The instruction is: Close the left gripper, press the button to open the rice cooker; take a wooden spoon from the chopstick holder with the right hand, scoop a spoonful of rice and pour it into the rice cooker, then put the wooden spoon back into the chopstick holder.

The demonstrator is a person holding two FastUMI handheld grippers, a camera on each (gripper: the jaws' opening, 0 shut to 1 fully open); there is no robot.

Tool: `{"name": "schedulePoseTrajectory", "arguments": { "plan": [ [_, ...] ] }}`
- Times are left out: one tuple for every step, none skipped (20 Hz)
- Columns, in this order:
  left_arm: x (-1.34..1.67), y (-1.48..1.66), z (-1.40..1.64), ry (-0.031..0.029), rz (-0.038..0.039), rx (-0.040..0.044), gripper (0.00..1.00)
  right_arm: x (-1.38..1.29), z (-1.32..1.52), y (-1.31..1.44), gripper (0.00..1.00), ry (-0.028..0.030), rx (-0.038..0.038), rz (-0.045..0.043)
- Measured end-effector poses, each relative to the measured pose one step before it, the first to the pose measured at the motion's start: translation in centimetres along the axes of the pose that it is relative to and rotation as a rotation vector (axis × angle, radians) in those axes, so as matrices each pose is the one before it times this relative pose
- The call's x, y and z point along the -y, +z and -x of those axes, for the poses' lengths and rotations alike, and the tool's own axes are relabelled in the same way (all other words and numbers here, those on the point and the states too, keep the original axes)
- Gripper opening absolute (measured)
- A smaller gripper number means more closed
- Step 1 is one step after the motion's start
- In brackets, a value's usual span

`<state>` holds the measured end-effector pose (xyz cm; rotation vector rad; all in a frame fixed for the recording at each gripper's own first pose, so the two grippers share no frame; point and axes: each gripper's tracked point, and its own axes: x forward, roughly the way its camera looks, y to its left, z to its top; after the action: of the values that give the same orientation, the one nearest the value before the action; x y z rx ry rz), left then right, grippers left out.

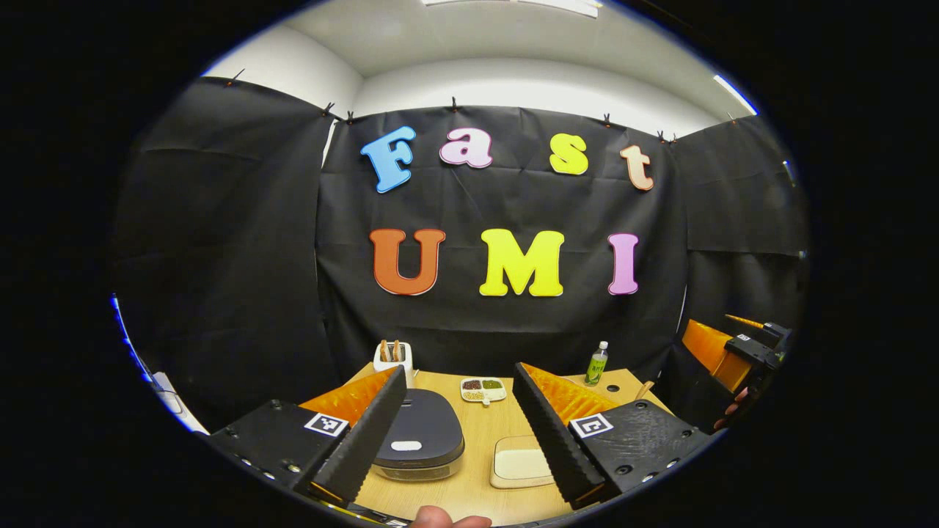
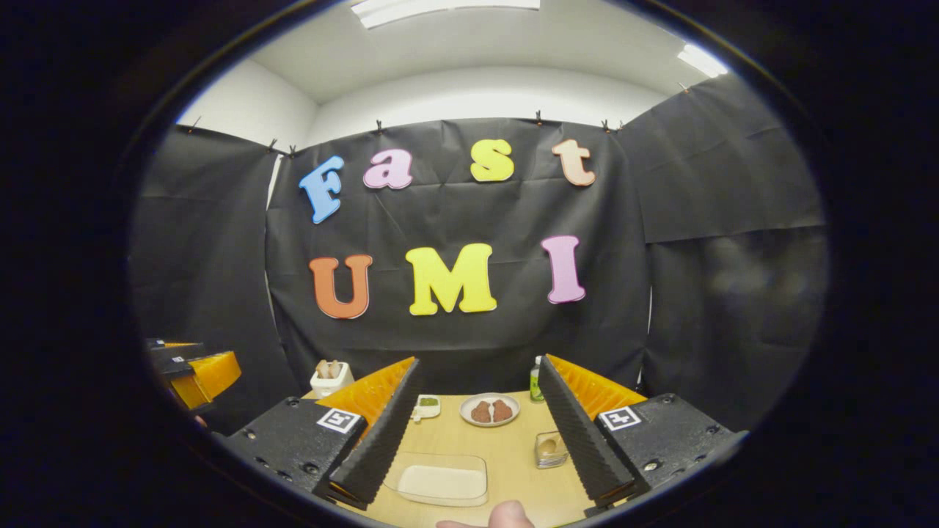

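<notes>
Both grippers hover with jaws spread — left gripper point(image 1: 458, 433) above the closed rice cooker point(image 1: 419, 436) near the bench's front edge. Its lid button point(image 1: 406, 445) looks stiff, needing closed tips; wooden spoons point(image 1: 390, 350) — light, slim — stand back-left.

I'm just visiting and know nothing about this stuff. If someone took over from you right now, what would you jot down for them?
Left gripper: open, empty, above the table.
Right gripper: open, empty.
Rice cooker: lid down, near the left gripper.
Chopstick holder: back left, wooden handles standing in it.
Rice tray: in front of the right gripper.
Done: nothing.
Left: everything, starting with closing the left gripper and pressing the button.
</notes>
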<state>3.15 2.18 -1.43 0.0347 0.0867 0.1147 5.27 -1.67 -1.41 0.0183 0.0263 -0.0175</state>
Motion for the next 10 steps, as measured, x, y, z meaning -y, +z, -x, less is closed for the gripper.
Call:
{"name": "schedulePoseTrajectory", "arguments": {
  "plan": [
    [-0.341,-0.414,-0.088,0.01215,-0.00409,-0.00972,0.95,0.021,-0.365,-0.173,0.96,0.00244,-0.0055,-0.00277],
    [-0.526,-0.374,-0.177,0.01602,-0.00479,-0.01524,0.95,0.097,-0.37,-0.317,0.93,0.00415,-0.00374,-0.00194],
    [-0.384,-0.399,-0.198,0.01283,-0.00226,-0.01656,0.94,-0.117,-0.354,-0.173,0.93,0.00445,-0.00327,-0.00154],
    [-0.423,-0.391,-0.095,0.00984,0.00347,-0.01864,0.94,-0.022,-0.36,-0.351,1.0,0.00631,-0.00504,-0.0005],
    [-0.318,-0.478,-0.156,0.00743,0.00697,-0.01981,0.94,-0.049,-0.349,-0.216,1.0,0.00624,-0.00668,0.00024],
    [-0.271,-0.524,-0.466,0.00637,0.00707,-0.02302,0.95,0.16,-0.336,-0.385,1.0,0.00458,-0.00602,0.00085],
    [-0.107,-0.542,-0.4,0.00415,0.00453,-0.02149,0.95,0.105,-0.421,-0.123,1.0,0.00445,-0.00633,0.00051],
    [-0.163,-0.595,-0.571,0.00397,0.00241,-0.02627,0.95,0.099,-0.47,-0.227,1.0,0.00252,-0.00613,-0.00024],
    [-0.199,-0.734,-0.699,0.00221,0.00414,-0.02764,0.95,0.235,-0.408,-0.17,1.0,0.00224,-0.00603,-0.0017],
    [-0.43,-0.486,-0.58,0.00643,0.00522,-0.03047,0.95,0.258,-0.418,-0.163,1.0,-0.00048,-0.00483,-0.00114]
  ]
}}
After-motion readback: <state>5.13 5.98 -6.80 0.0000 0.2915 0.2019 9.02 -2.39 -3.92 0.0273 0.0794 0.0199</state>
